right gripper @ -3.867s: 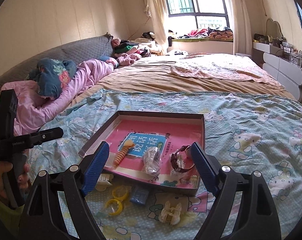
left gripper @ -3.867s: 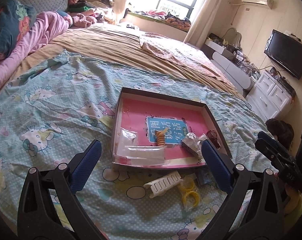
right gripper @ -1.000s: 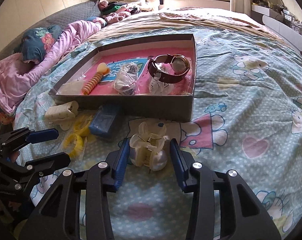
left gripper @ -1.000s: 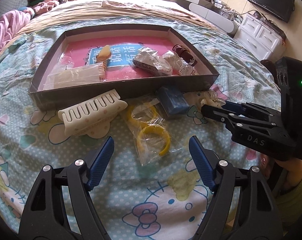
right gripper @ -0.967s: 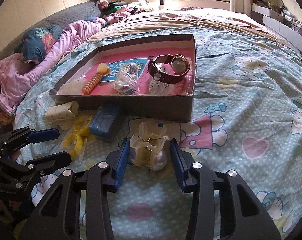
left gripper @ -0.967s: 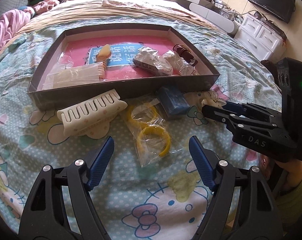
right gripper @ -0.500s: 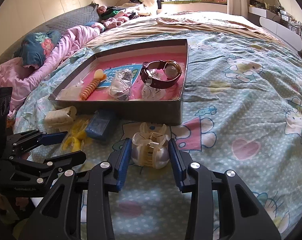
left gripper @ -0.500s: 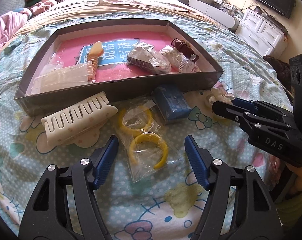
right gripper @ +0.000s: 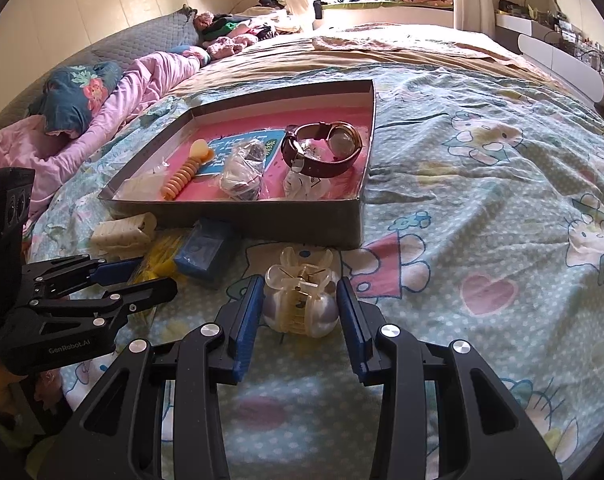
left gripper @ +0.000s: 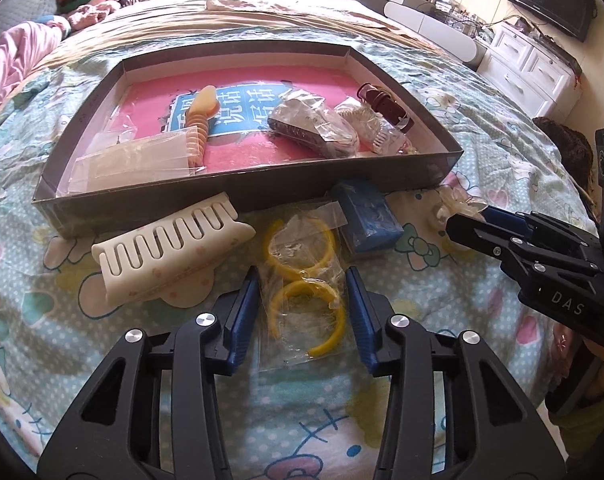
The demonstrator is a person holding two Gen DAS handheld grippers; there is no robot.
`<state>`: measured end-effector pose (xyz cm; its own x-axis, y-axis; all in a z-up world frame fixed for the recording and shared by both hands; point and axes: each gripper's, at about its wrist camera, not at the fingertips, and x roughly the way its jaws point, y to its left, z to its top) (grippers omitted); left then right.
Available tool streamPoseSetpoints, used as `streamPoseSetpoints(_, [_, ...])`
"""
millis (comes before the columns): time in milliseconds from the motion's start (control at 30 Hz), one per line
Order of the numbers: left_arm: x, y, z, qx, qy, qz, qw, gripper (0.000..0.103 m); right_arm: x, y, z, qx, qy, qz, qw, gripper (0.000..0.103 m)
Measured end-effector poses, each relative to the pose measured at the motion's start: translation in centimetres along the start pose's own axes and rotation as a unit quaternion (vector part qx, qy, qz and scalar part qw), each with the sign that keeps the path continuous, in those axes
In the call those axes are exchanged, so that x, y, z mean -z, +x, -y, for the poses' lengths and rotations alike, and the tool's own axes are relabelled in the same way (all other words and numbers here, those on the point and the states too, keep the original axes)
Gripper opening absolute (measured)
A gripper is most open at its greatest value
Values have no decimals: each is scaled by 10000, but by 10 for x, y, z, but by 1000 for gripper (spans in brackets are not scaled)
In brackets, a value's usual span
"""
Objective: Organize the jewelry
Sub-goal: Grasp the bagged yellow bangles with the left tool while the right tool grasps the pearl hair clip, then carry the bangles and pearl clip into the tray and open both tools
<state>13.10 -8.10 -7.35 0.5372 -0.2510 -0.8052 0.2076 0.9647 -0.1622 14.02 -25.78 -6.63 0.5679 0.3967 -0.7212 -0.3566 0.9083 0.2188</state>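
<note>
**Both grippers closing in on jewelry beside the tray**

On the patterned bedsheet [left gripper: 441,400], the left gripper [left gripper: 302,312] has just been narrowing its jaws around a clear bag of yellow hoop earrings [left gripper: 305,280]. The bag lies between the blue pads; whether they press its edges cannot be told.

The right gripper [right gripper: 298,312] is clenched on a translucent pearl-toned claw clip [right gripper: 302,300], which rests on the sheet just in front of the tray.

The shallow dark-walled tray [left gripper: 238,188] has a pink floor and holds an orange spiral hair tie [left gripper: 200,124], a bagged dark item [left gripper: 313,128] and a brown-strapped wristwatch [right gripper: 325,148].

Outside its near wall lie a white toothed hair clip [left gripper: 170,252] and a small blue box [left gripper: 367,220], the earring bag between them.
</note>
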Motion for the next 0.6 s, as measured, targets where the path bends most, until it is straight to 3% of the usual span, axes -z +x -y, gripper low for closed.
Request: streamPoseSetpoints(600, [12,-32,3,121,86,150,9998,32,6,-19,-11,10,-161,6,9999,36])
